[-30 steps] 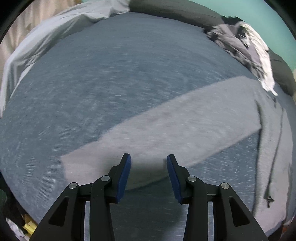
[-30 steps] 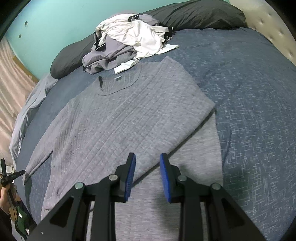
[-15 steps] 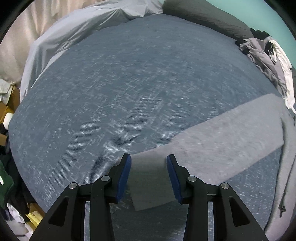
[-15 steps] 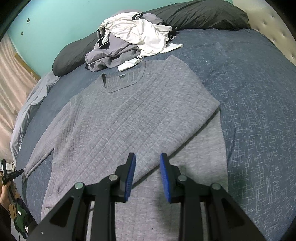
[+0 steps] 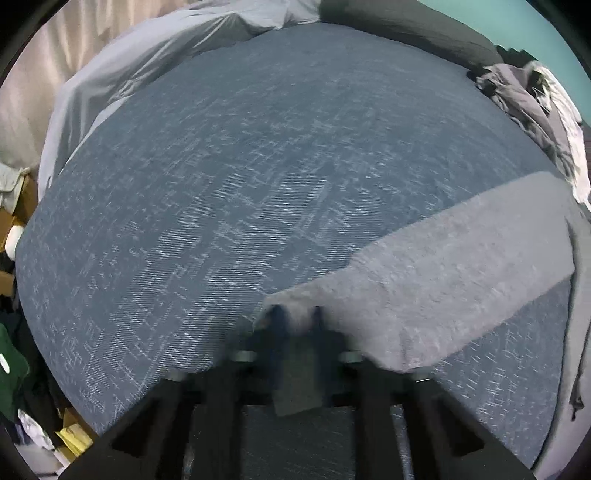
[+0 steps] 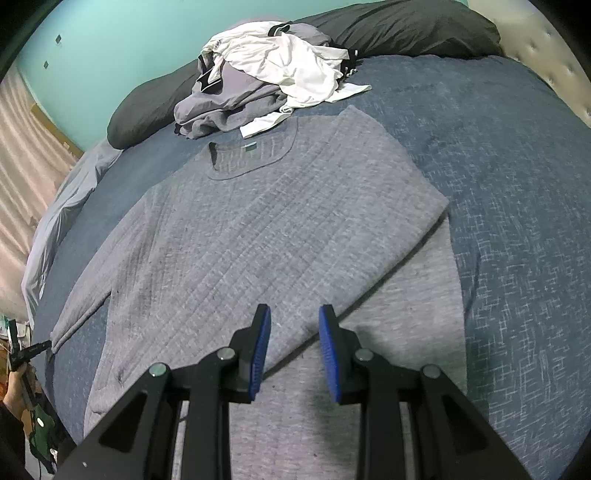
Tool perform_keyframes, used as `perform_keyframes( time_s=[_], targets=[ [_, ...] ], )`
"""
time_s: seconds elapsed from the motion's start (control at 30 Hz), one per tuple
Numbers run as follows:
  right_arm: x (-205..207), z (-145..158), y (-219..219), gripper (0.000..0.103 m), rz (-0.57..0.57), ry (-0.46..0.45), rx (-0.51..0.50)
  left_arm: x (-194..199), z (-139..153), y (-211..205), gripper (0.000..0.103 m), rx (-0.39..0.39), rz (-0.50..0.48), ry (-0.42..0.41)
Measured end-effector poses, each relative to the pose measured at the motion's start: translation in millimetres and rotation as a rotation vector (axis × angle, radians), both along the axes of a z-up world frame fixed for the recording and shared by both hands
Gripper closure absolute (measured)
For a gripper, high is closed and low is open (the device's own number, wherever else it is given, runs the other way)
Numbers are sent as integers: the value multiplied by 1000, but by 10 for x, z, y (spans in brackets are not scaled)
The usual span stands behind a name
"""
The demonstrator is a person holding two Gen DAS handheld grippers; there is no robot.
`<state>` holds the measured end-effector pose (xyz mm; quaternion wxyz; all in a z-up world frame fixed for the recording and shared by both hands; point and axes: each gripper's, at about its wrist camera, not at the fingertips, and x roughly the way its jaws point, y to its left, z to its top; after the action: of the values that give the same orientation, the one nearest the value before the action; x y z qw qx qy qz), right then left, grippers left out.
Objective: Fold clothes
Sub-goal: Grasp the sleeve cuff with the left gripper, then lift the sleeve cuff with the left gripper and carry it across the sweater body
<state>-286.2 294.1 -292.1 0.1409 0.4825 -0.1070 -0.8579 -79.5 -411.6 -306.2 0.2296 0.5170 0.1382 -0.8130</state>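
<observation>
Left gripper (image 5: 297, 325): jaws blurred but pinched together on the cuff end of the grey sweater's sleeve (image 5: 443, 288) — a flap of grey cloth sits between and below the pads. The sleeve runs from the jaws up to the right across the blue bedspread (image 5: 240, 177), toward the sweater body at the frame's right edge.

Right gripper (image 6: 294, 339): jaws part-open, nothing between the blue pads; they hang just above the grey sweater (image 6: 266, 229), over the diagonal edge where a folded-over part lies on the layer beneath.

Sweater lies flat on the bed, neckline (image 6: 255, 155) toward the far end, one sleeve stretched out to the left edge of the bed, where the other gripper shows small w/ a hand behind it.

Beyond the collar — a heap of unfolded clothes (image 6: 273, 81), white and grey, touching dark pillows (image 6: 417, 29). Teal wall (image 6: 118, 48) behind; a pale-blue sheet (image 5: 147, 74) hangs off the bed's side; tufted headboard (image 6: 535, 48) at far right.
</observation>
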Motion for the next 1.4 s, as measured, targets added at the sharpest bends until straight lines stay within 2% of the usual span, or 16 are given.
perform_keyframes(
  time_s=[0.17,0.37,0.47,0.67,0.77,0.97,1.4],
  targets=[
    [3,-8,-1,76,6,0,-5,-68,176,181,98,16,-50,41],
    [10,-15,-10,76,23,3,-6,-289,702,575,98,14,-134,138],
    [27,-4,-39,76,33,10,-11,-505,957,856,98,24,-198,180],
    [74,46,-80,76,67,31,-8,-1014,1285,1343,98,43,-332,246],
    [114,76,-63,76,88,41,-7,-1190,1488,1773,98,43,-406,267],
    [196,126,68,76,105,61,-16,-1545,1718,2568,98,43,-530,290],
    [297,153,418,69,119,80,9,-1980,1918,4182,100,76,-774,296]
  ],
)
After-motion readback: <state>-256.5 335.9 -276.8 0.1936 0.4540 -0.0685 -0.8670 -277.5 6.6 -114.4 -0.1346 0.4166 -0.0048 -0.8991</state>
